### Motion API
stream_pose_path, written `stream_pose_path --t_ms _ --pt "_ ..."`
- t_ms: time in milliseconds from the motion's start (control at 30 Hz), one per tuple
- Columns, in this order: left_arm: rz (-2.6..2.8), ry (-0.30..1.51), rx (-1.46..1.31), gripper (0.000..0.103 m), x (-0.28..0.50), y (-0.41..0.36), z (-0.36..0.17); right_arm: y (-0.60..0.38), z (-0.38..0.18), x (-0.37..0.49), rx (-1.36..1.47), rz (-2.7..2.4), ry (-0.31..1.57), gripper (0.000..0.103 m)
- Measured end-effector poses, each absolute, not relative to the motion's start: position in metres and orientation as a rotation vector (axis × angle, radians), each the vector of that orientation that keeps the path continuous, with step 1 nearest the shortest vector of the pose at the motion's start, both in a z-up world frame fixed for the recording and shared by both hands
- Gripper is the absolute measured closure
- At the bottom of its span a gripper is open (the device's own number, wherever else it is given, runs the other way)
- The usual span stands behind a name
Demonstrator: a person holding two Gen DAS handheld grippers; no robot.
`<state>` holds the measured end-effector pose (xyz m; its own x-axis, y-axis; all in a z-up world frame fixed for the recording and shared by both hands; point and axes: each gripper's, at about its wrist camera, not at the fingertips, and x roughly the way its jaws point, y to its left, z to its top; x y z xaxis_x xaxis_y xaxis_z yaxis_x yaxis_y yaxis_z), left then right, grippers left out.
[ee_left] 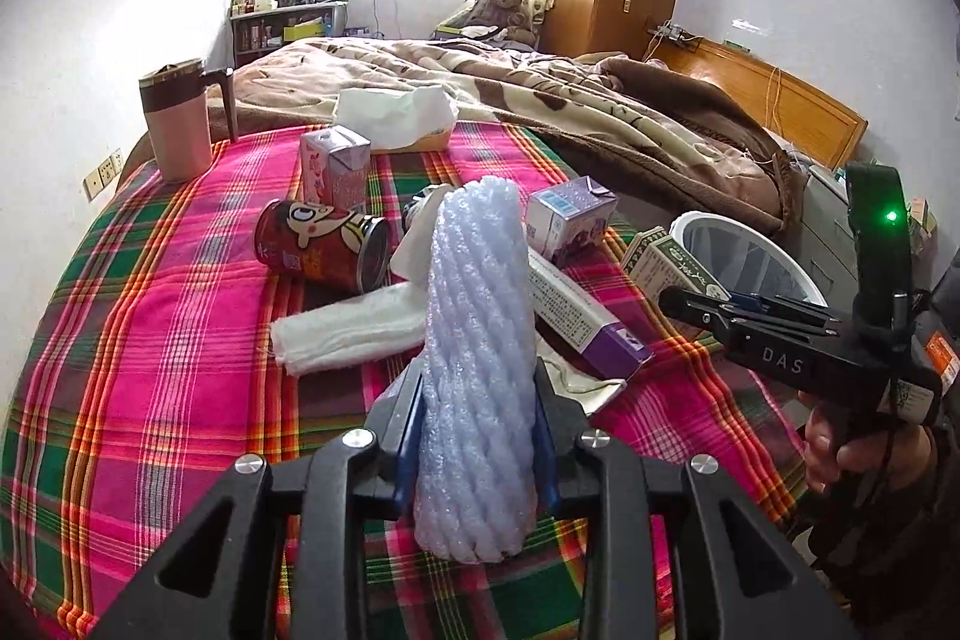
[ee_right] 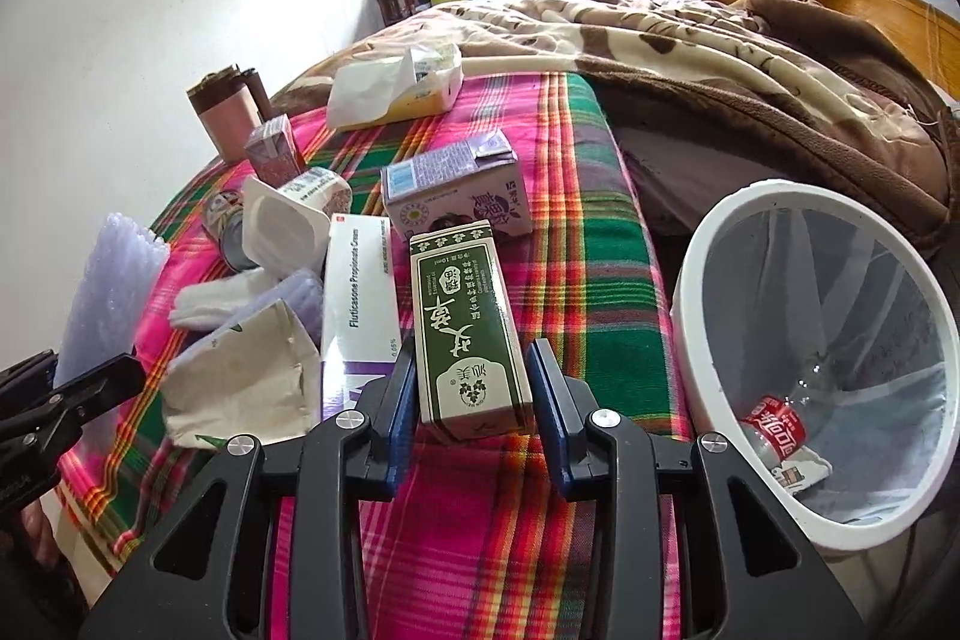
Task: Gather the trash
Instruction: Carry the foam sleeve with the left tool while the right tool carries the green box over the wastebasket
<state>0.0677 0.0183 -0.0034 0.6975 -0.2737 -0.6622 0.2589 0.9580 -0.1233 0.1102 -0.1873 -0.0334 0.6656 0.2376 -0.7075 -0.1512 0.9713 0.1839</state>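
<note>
My left gripper (ee_left: 478, 388) is shut on a white foam net sleeve (ee_left: 478, 340) and holds it upright above the plaid blanket (ee_left: 150, 370). My right gripper (ee_right: 471, 370) is shut on a green and white medicine box (ee_right: 465, 322), held over the bed's right side. The box and the right gripper also show in the left wrist view (ee_left: 672, 262). A white trash bin (ee_right: 708, 280) lined with a clear bag stands just right of the bed, with a cola bottle (ee_right: 780, 430) inside. The foam sleeve shows at the left of the right wrist view (ee_right: 114, 292).
On the blanket lie a red can (ee_left: 318, 244), two purple drink cartons (ee_left: 333, 172) (ee_left: 567, 217), a white and purple cream box (ee_right: 357, 316), a folded white cloth (ee_left: 348, 334), torn paper (ee_right: 246, 388), a yogurt cup (ee_right: 282, 226), a tissue pack (ee_left: 396, 118) and a pink mug (ee_left: 177, 124).
</note>
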Motion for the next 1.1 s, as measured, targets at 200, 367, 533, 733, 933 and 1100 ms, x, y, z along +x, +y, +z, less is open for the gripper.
stream_pose_path --t_ms 200,367,533,733,933,1100 --pt "-0.31 0.703 -0.013 0.071 0.066 0.006 0.01 -0.194 -0.02 0.101 0.127 0.205 0.766 0.067" --pt "-0.333 0.679 -0.009 0.071 0.068 -0.01 0.019 -0.205 -0.011 0.094 0.139 0.181 0.726 0.067" --pt "-0.36 0.667 -0.001 0.071 0.073 -0.029 0.024 -0.219 -0.004 0.09 0.153 0.146 0.702 0.067" --pt "-0.392 0.653 0.02 0.071 0.078 -0.056 0.028 -0.24 0.003 0.085 0.17 0.092 0.679 0.067" --pt "-0.439 0.642 0.04 0.071 0.085 -0.086 0.032 -0.264 0.011 0.078 0.177 0.033 0.649 0.067" --pt "-0.477 0.639 0.06 0.071 0.091 -0.113 0.033 -0.284 0.012 0.075 0.187 -0.01 0.641 0.067"
